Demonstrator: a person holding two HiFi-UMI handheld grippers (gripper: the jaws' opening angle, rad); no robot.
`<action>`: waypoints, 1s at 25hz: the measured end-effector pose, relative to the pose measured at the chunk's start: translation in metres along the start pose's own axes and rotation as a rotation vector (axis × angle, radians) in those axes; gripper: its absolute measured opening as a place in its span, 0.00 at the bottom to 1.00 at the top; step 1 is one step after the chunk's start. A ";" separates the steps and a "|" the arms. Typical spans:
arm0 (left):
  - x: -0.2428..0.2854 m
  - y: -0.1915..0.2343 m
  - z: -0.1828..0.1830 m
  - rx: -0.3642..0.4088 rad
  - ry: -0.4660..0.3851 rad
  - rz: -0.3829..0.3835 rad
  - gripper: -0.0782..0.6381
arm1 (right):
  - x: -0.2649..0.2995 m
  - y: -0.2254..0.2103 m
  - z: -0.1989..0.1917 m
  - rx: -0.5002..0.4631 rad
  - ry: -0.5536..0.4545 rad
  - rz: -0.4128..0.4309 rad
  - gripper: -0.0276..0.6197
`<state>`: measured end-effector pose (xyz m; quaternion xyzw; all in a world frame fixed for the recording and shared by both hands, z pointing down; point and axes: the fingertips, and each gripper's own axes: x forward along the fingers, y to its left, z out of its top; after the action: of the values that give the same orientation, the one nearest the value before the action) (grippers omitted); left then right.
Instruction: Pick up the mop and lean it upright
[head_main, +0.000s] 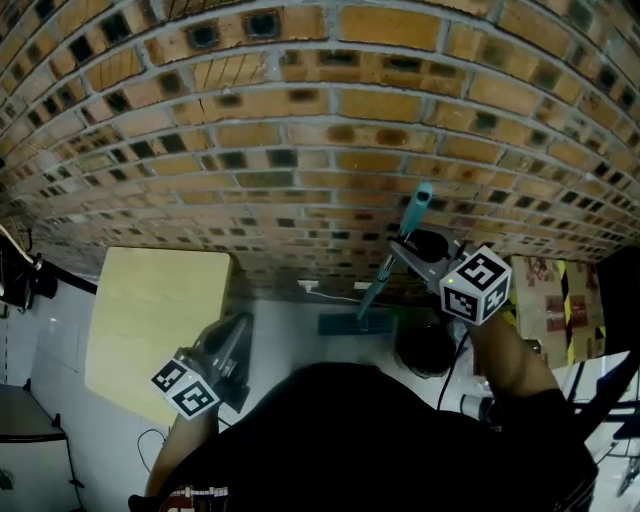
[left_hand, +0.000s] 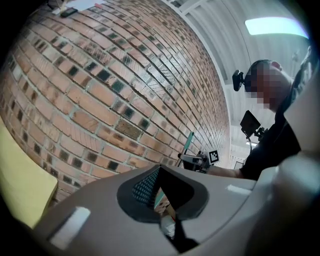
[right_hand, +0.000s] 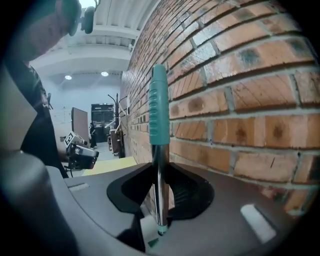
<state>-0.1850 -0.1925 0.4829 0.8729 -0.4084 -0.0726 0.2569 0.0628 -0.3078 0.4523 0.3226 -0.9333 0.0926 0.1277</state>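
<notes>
The mop stands steeply in front of the brick wall (head_main: 300, 130). Its teal grip (head_main: 420, 200) is up near the bricks and its flat teal head (head_main: 355, 322) rests on the floor. My right gripper (head_main: 410, 250) is shut on the metal shaft (right_hand: 160, 170) just below the grip (right_hand: 159, 107). Whether the grip touches the wall I cannot tell. My left gripper (head_main: 235, 335) hangs low at the left, apart from the mop, with its jaws together and nothing in them (left_hand: 159, 187). From there the mop (left_hand: 189, 142) shows far off to the right.
A pale yellow board (head_main: 150, 320) lies on the floor at the foot of the wall on the left. A black bucket (head_main: 425, 348) stands right of the mop head. Cardboard boxes (head_main: 555, 295) sit against the wall at the right. Cables trail over the white floor.
</notes>
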 end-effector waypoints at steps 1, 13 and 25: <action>-0.001 0.000 -0.001 0.000 0.007 0.003 0.10 | 0.004 -0.002 -0.014 0.007 0.012 -0.003 0.22; -0.007 0.003 -0.020 -0.011 0.069 0.034 0.10 | 0.043 -0.014 -0.156 0.011 0.161 -0.022 0.22; -0.023 0.011 -0.027 -0.025 0.091 0.084 0.10 | 0.076 -0.034 -0.223 0.055 0.270 -0.026 0.22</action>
<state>-0.1982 -0.1706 0.5097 0.8542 -0.4315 -0.0269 0.2889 0.0660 -0.3216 0.6899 0.3228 -0.9003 0.1592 0.2446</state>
